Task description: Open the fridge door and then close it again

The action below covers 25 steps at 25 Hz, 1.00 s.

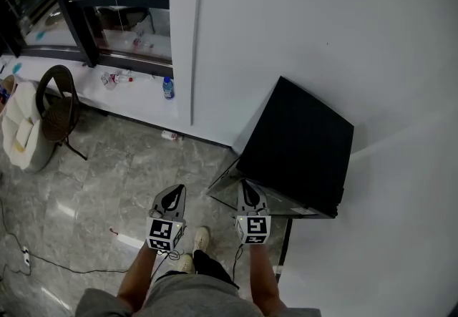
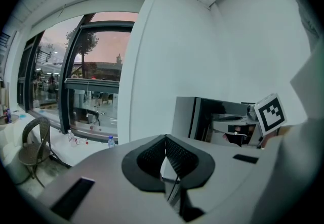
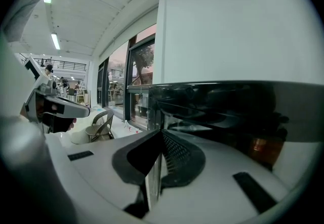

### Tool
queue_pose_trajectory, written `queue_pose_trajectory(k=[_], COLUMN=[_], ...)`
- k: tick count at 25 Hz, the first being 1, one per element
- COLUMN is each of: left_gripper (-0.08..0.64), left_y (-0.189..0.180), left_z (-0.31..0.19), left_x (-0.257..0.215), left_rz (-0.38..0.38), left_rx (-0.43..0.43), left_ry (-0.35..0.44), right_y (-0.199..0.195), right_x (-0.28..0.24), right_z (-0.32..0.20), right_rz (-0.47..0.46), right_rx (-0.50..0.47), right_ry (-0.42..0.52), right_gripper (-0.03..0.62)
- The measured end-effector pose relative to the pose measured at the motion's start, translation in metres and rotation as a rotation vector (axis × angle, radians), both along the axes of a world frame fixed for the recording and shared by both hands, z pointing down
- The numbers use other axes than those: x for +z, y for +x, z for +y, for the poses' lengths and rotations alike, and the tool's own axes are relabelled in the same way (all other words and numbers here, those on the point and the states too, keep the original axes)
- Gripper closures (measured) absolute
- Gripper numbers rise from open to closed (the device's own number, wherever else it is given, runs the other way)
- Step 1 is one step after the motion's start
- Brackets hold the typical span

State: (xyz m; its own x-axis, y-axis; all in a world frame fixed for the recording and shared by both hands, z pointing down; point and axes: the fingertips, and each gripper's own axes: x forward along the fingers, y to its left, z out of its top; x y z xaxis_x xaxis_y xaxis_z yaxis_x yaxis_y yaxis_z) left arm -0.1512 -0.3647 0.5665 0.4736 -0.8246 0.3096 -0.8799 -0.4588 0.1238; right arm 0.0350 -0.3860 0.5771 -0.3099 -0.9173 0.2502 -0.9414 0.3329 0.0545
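Observation:
A low fridge with a black top (image 1: 300, 144) stands against the white wall. In the left gripper view its grey side (image 2: 183, 117) and dark front show ahead. In the right gripper view its dark glass door (image 3: 228, 117) fills the right half, very near. My right gripper (image 1: 248, 190) (image 3: 161, 132) hovers at the fridge's near left corner with its pads together and nothing seen between them. My left gripper (image 1: 172, 199) (image 2: 165, 137) is held over the floor to the left of the fridge, shut and empty. I cannot tell whether the door stands ajar.
A dark chair (image 1: 57, 101) and a pale bag (image 1: 21, 133) stand at the left. A water bottle (image 1: 167, 87) and other litter lie on the white ledge under the window. A cable (image 1: 43, 262) runs across the marble floor. The person's shoes (image 1: 202, 238) are below the grippers.

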Motion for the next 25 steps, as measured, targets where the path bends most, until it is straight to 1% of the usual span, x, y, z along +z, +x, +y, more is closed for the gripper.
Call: queue_pose_trajectory(k=[7, 11, 12, 15, 19, 25], left_gripper=[0.555, 0.555, 0.555, 0.555, 0.555, 0.555], left_y=[-0.003, -0.006, -0.006, -0.009, -0.010, -0.012], left_z=[0.000, 0.003, 0.004, 0.009, 0.017, 0.034], left_x=[-0.002, -0.004, -0.005, -0.010, -0.015, -0.029], left_rz=[-0.001, -0.001, 0.000, 0.003, 0.004, 0.003], left_rx=[-0.001, -0.004, -0.003, -0.002, 0.009, 0.037], left_ry=[0.003, 0.009, 0.013, 0.022, 0.034, 0.069], right_y=[-0.002, -0.003, -0.004, -0.008, -0.017, -0.012], right_x=[0.000, 0.003, 0.002, -0.007, -0.015, -0.034], right_z=[-0.001, 0.000, 0.001, 0.009, 0.020, 0.041], right_rz=[0.000, 0.050, 0.050, 0.034, 0.044, 0.033], right_rx=[-0.001, 0.002, 0.004, 0.004, 0.000, 0.043], right_ry=[-0.002, -0.009, -0.007, 0.018, 0.032, 0.072], right_gripper=[0.568, 0.568, 0.568, 0.568, 0.568, 0.568])
